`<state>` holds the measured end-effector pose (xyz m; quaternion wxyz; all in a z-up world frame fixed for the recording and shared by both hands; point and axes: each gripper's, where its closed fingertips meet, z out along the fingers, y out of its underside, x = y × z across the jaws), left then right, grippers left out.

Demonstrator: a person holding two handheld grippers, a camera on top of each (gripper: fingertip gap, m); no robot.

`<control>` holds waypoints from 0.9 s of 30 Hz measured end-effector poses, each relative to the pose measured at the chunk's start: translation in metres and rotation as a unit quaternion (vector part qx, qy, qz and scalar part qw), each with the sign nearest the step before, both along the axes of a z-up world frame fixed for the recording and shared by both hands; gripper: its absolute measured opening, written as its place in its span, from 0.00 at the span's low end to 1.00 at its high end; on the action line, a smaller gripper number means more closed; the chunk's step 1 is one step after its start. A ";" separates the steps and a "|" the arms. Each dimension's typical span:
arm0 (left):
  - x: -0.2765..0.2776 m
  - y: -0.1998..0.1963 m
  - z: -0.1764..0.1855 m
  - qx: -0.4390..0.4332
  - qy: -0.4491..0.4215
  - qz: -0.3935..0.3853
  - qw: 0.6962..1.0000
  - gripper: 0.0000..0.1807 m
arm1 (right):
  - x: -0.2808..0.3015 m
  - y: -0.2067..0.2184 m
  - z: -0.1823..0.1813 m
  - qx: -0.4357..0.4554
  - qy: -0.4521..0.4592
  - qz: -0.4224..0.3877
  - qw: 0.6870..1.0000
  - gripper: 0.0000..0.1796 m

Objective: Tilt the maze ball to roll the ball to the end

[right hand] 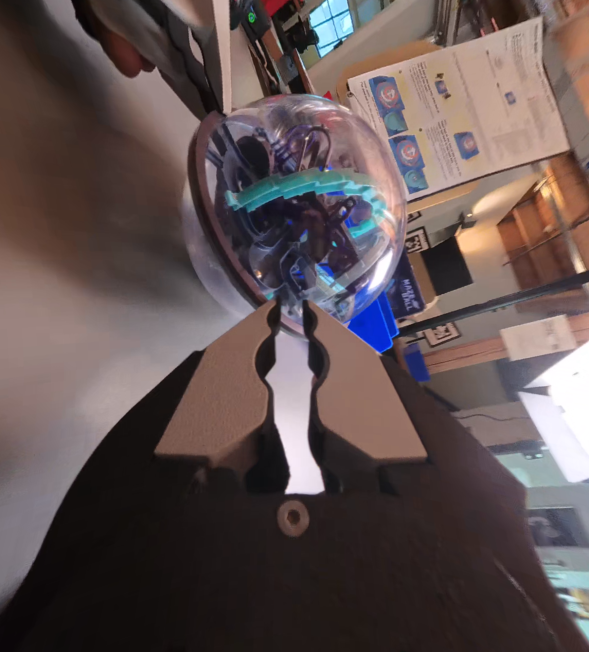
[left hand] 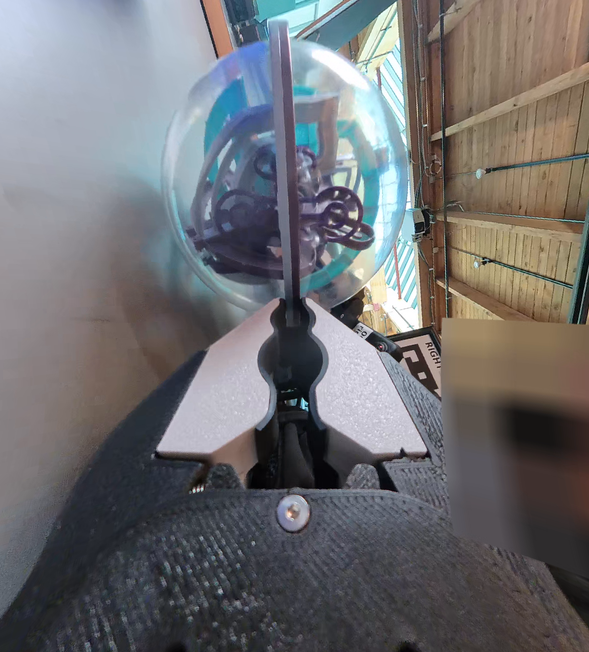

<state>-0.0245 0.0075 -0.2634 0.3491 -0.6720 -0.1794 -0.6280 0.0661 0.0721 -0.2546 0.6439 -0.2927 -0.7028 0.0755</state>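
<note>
Aloft, clear of any surface: maze ball [left hand: 286, 176], a transparent sphere with teal and purple tracks inside, held between both tools. Left gripper [left hand: 291, 303] clamped tight on the ball's dark equatorial rim [left hand: 282, 123], rim edge-on between the fingertips. Right gripper [right hand: 290, 305] pinches the rim's lower edge, fingers slightly parted. Both views steeply rolled sideways. Inner ball not discernible.

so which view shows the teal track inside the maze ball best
The right wrist view: the teal track runs unobstructed across the maze ball. In the left wrist view, the dark ring cuts across it, hiding part.
</note>
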 end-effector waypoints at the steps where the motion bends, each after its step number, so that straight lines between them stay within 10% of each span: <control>1: 0.001 0.001 -0.002 0.000 0.002 -0.001 1.000 0.05 | -0.002 0.002 -0.002 0.023 0.000 -0.004 1.000 0.00; 27: -0.012 0.004 -0.001 0.022 -0.001 0.025 0.999 0.03 | -0.002 -0.012 -0.012 0.078 -0.004 0.079 0.994 0.19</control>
